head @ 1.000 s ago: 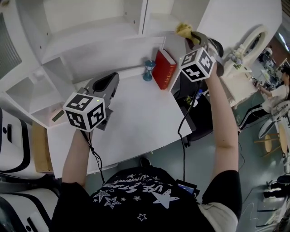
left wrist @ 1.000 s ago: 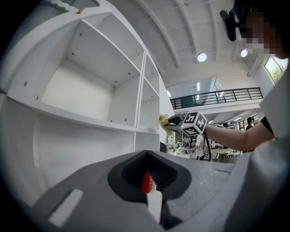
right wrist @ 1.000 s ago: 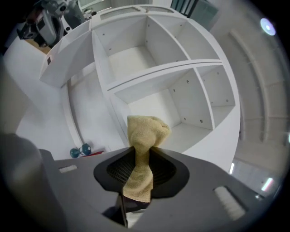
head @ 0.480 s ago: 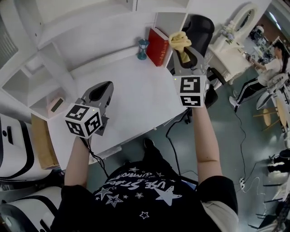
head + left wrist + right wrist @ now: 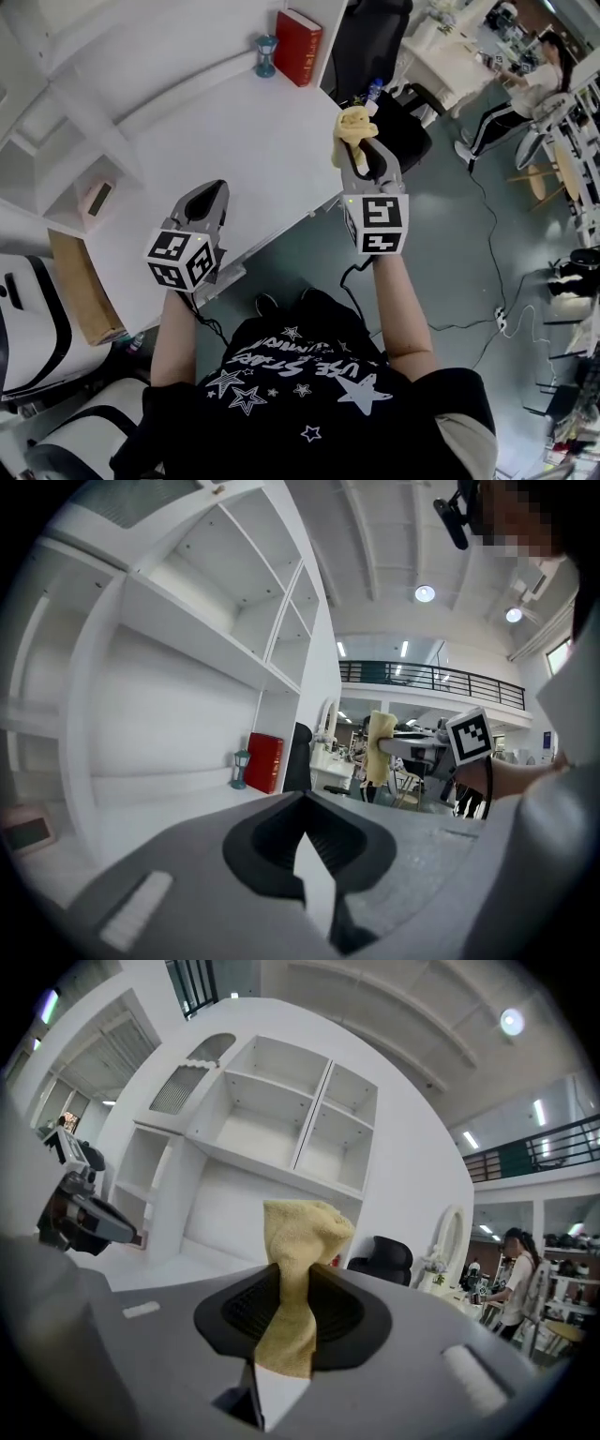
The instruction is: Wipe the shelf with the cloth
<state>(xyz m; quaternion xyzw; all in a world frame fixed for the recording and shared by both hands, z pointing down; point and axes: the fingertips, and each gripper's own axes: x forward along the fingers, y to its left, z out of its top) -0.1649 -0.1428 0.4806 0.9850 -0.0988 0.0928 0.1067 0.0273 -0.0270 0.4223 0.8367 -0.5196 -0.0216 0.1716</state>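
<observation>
Two risks stood out, both judged from the layout. The shelf unit (image 5: 281,1119), the biggest thing here, had open compartments w/ upright dividers and hard front edges, so a fast swing in could clip a divider. Below it the white surface (image 5: 234,141) was mostly bare, so there was plenty of room. Its near edge ran btwn the two arms, though. The right hand-held gripper (image 5: 361,155) hung off that edge over the floor, well apart from any shelf. A black chair (image 5: 375,37) sat just beside the surface's far corner, poss. in the way of a reach. The left hand-held gripper (image 5: 303,803) was over the surface, jaws pressed together w/ nothing in them. The right jaws pinched the yellow cloth (image 5: 292,1260) by a narrow twist, most of it bunched above, so a hard drag might pull it free. The red book (image 5: 298,36) and small hourglass (image 5: 266,54) stood at the back, near each other, and a low sweep could tip either.
</observation>
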